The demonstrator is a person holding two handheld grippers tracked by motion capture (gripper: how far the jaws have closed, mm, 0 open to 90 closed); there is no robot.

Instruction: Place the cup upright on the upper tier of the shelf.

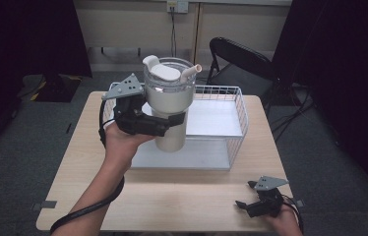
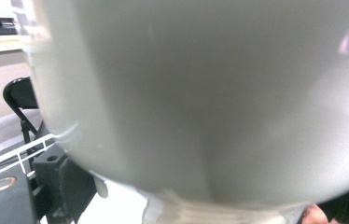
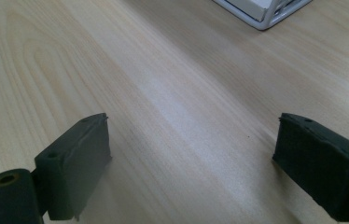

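High view: left gripper (image 1: 169,120) is clamping a cream tumbler (image 1: 168,105) by its body, holding it upright above the wire basket (image 1: 238,115) on the table (image 1: 192,196). Right gripper (image 1: 243,206) is resting near the table's front right corner.

Left gripper view: tumbler wall (image 2: 210,93) is pressing close against the lens.

Right gripper view: jaws are standing wide apart over bare wood.

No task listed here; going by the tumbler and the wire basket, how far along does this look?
Mid-job, I'd judge. Done: the left gripper has clamped the cream tumbler, which looks lifted in front of the wire basket. In hand: carrying it. Left: setting it down, in the basket or on the table, I cannot tell. The right gripper rests open, holding nothing.
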